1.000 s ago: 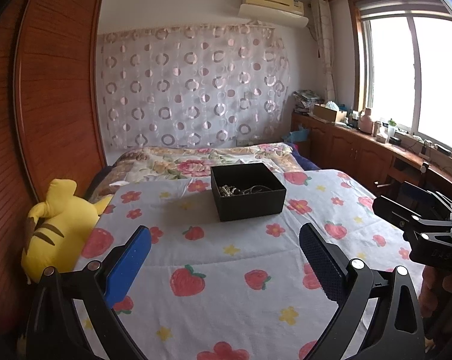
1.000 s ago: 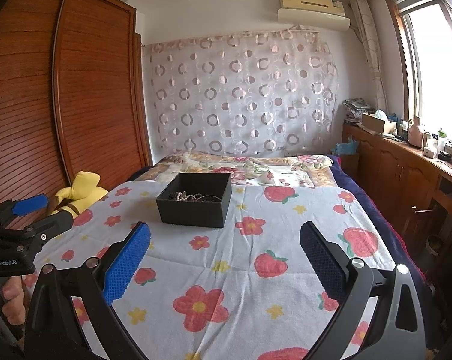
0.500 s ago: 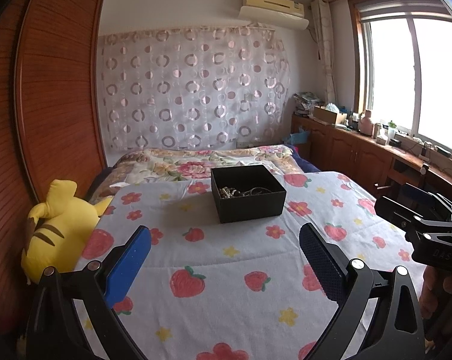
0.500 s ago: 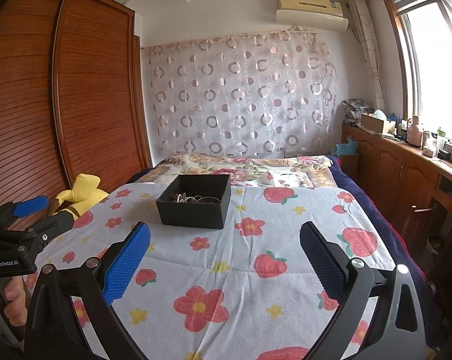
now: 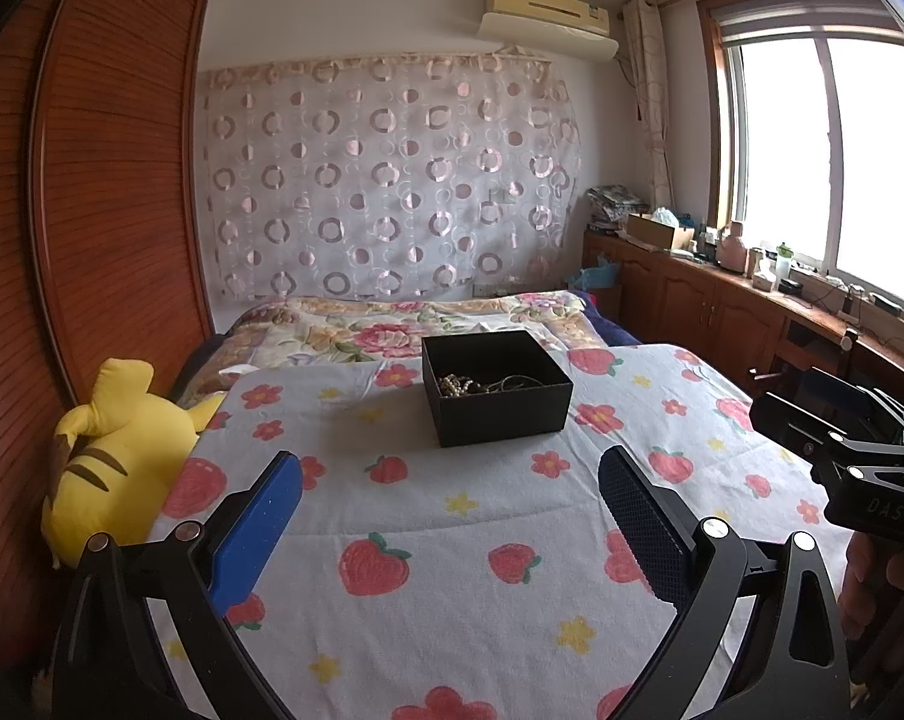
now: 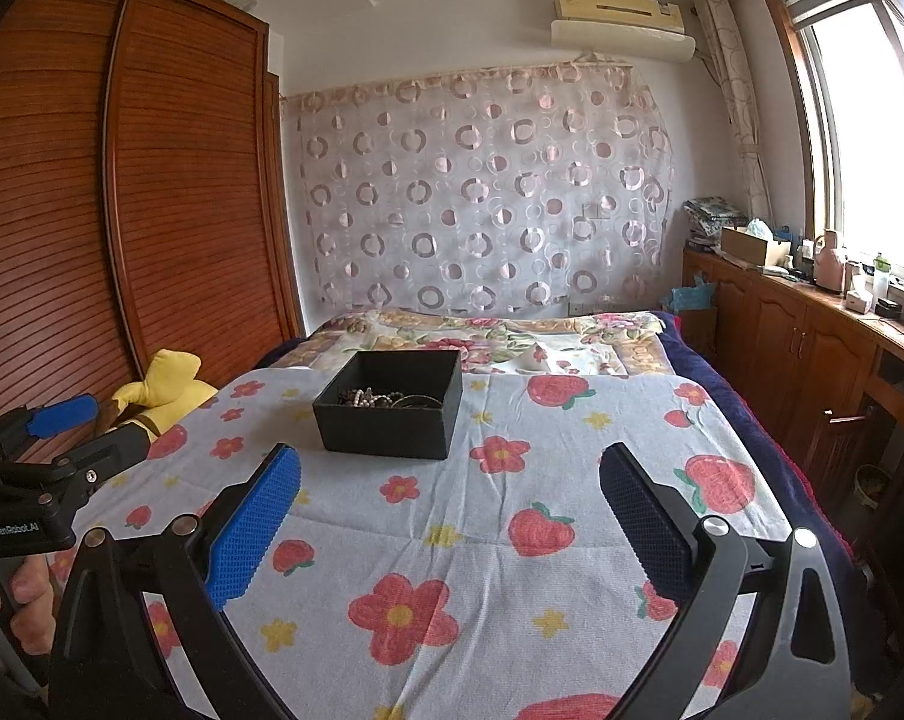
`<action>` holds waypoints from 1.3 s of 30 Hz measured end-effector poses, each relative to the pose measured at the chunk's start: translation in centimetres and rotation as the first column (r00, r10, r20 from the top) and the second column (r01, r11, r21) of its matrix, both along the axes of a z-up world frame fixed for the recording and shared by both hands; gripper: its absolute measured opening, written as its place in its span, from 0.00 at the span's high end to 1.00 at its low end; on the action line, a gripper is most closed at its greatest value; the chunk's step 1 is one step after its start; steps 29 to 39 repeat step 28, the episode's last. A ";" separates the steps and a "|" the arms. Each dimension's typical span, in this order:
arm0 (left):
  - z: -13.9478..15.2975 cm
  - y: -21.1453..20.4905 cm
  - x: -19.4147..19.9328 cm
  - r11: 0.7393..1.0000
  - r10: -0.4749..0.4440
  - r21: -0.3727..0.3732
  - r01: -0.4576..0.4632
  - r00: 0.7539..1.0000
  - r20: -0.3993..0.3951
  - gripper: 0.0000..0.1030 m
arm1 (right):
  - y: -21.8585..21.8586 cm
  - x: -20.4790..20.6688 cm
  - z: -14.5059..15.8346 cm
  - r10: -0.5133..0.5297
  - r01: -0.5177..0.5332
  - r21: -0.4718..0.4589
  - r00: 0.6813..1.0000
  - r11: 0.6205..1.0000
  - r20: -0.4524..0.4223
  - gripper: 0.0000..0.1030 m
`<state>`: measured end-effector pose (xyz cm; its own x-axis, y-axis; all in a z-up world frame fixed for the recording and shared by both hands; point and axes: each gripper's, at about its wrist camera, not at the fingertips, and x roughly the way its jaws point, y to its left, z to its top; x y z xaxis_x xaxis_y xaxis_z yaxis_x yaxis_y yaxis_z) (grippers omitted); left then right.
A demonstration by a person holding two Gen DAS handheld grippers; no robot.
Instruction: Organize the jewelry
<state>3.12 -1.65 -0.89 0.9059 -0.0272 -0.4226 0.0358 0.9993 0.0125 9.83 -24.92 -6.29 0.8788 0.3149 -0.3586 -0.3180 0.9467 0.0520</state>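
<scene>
Bed [image 5: 452,516] carried a pale sheet [image 5: 512,600] printed with strawberries and flowers, spread over its near part; a floral quilt [image 5: 392,330] lay across the far part toward the curtained wall. Open black box [image 5: 497,387] sat on the sheet near its far edge, beads and chains [image 5: 476,384] tangled inside. Yellow plush toy [image 5: 122,456] rested at the bed's left edge, against the wardrobe side.

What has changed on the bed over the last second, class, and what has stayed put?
Nothing visibly changed. Both tools, left and right, stay open above the quilt, holding nothing. The black box with its jewelry sits untouched, the yellow plush beside the wardrobe.
</scene>
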 end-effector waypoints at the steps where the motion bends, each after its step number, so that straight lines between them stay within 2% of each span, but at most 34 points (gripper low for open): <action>1: 0.0 0.0 0.0 1.000 0.000 0.000 0.000 1.000 0.000 0.07 | 0.0 0.0 0.0 0.001 -0.001 0.001 1.000 1.000 0.000 0.02; 39: 0.0 0.2 0.1 1.000 0.005 -0.005 -0.005 1.000 -0.005 0.07 | -0.2 -0.2 0.2 -0.006 0.006 0.005 1.000 1.000 0.002 0.02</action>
